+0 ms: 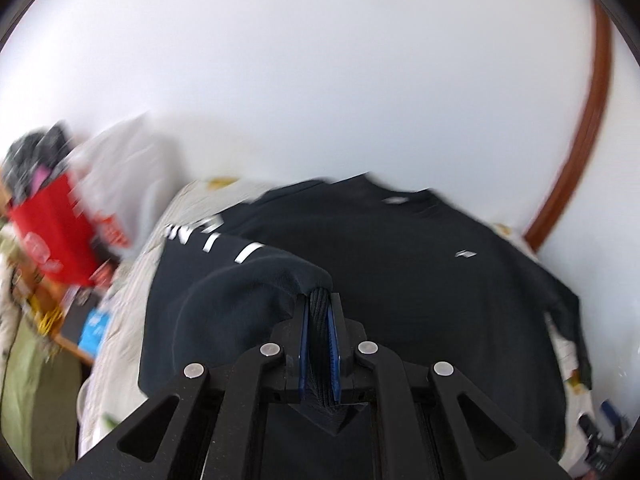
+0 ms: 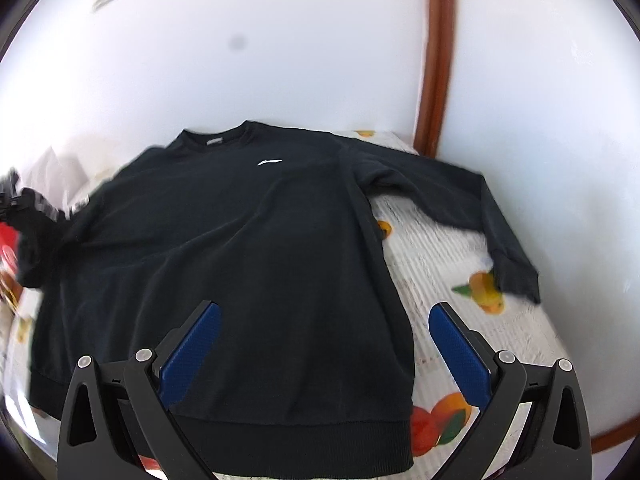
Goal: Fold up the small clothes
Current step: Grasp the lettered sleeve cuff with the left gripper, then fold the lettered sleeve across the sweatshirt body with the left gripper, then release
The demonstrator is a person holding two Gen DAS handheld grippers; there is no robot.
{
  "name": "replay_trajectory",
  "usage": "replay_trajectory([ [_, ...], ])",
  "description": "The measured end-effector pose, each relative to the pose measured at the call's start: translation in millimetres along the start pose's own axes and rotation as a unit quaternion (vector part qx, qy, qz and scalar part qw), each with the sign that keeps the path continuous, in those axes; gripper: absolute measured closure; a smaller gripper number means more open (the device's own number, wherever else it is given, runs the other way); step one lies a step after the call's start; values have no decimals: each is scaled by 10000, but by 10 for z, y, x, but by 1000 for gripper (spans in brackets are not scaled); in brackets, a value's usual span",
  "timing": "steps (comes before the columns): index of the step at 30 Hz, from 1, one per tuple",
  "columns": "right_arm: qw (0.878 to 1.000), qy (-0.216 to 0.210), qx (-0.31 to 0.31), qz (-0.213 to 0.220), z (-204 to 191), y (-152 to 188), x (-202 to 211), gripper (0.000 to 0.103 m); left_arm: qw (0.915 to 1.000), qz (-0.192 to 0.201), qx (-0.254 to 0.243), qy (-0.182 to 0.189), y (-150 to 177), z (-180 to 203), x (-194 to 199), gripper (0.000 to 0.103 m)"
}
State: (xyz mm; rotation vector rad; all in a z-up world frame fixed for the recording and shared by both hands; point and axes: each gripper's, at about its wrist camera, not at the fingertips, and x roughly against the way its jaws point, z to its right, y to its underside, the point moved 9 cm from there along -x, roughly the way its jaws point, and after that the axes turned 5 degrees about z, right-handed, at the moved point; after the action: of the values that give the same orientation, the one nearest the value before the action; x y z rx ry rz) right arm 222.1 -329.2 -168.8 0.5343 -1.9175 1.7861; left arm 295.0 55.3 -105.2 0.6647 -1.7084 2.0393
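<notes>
A black long-sleeved sweatshirt [image 2: 240, 248] with a small white chest logo [image 2: 270, 162] lies face up on a white quilt with fruit prints [image 2: 432, 256]. Its right sleeve [image 2: 480, 208] lies stretched out on the quilt. My right gripper [image 2: 324, 316] is open and empty, low over the shirt's right hem side. My left gripper [image 1: 319, 298] is shut on the ribbed cuff of the left sleeve [image 1: 248, 292] and holds it lifted above the shirt body [image 1: 420, 280]. In the right wrist view the left gripper [image 2: 16, 204] shows blurred at the far left.
White walls stand behind the bed, with a brown wooden frame [image 2: 436, 60] on the right. In the left wrist view a red bag [image 1: 52, 232], a white bag [image 1: 120, 168] and clutter sit on a wooden table [image 1: 68, 344] left of the bed.
</notes>
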Motion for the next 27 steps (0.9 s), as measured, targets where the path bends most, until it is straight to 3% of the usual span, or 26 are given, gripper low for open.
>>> replay_trajectory([
  [4, 9987, -342, -383, 50, 160, 60, 20, 1, 9988, -19, -226, 429, -125, 666, -207, 95],
  [8, 9997, 127, -163, 121, 403, 178, 14, 1, 9967, -157, -438, 660, -73, 1175, -477, 95],
  [15, 9991, 371, 188, 120, 728, 327, 49, 4, 9892, -539, -538, 1252, 185, 1790, -794, 94],
  [19, 9993, 356, 110, 45, 796, 345, 5, 10, 9849, -768, -504, 1465, 268, 1914, -846, 90],
  [21, 9996, 290, 68, 11, 763, 330, -18, 10, 9829, -857, -535, 1539, 308, 1893, -813, 80],
  [23, 9999, 135, 63, 26, 653, 292, -31, 10, 9838, -775, -554, 1516, 307, 1782, -754, 62],
  [25, 9999, -8, 148, 62, 490, 227, -45, 10, 9877, -681, -540, 1296, 312, 1537, -670, 53],
  [27, 9993, -199, 290, 90, 263, 140, -91, 10, 9891, -656, -468, 1232, 322, 1309, -604, 53],
])
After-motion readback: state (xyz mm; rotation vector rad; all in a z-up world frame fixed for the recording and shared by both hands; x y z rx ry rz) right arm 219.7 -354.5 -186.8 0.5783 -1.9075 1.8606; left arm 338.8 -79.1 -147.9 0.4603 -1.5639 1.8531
